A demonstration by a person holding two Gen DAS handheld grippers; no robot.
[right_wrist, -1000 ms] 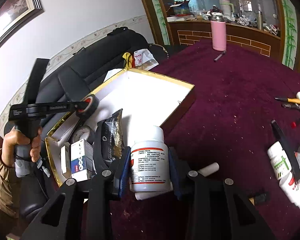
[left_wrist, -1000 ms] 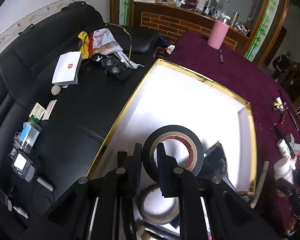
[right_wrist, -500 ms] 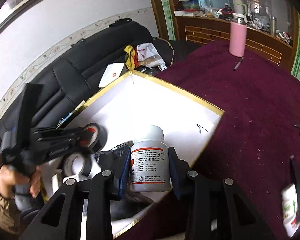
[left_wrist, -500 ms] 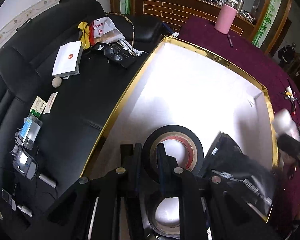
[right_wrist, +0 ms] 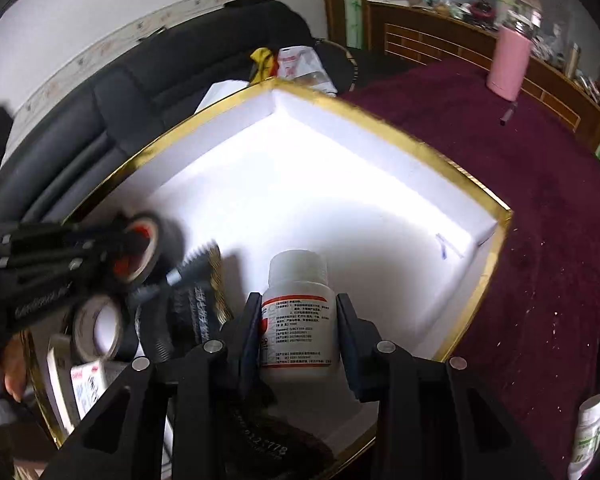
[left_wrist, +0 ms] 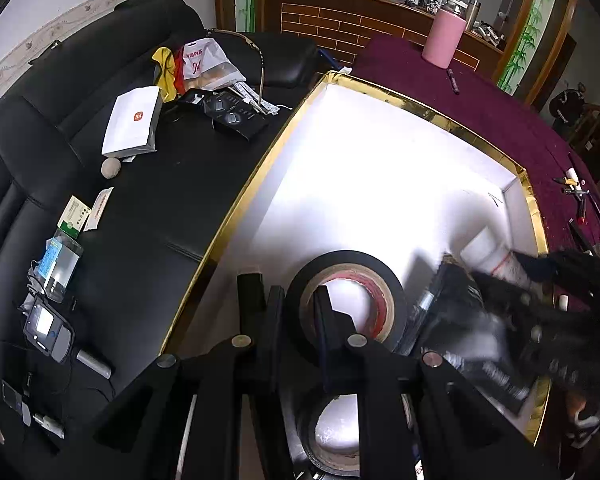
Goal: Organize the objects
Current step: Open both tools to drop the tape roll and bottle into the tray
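A white box with a gold rim (left_wrist: 380,92) (right_wrist: 380,120) lies open on the maroon table. My left gripper (left_wrist: 298,296) is shut on the wall of a black tape roll (left_wrist: 348,260), with one finger inside the core, and holds it over the box's near end. In the right wrist view the left gripper (right_wrist: 140,248) and its tape roll (right_wrist: 160,236) look blurred. My right gripper (right_wrist: 299,308) is shut on a white pill bottle (right_wrist: 298,276) with a red-striped label, above the box floor. A second tape roll (left_wrist: 336,436) and a black packet (right_wrist: 196,308) lie inside the box.
A black sofa (left_wrist: 140,200) left of the box carries a white carton (left_wrist: 134,122), bags and small devices. On the maroon cloth (right_wrist: 540,200) stand a pink flask (left_wrist: 444,44), hand tools (left_wrist: 576,192) and another white bottle (right_wrist: 588,428). Small cartons (right_wrist: 84,384) fill the box's near corner.
My right gripper carried the pill bottle from above the table edge to over the inside of the box, and lower. The left gripper and its tape roll stayed nearly where they were.
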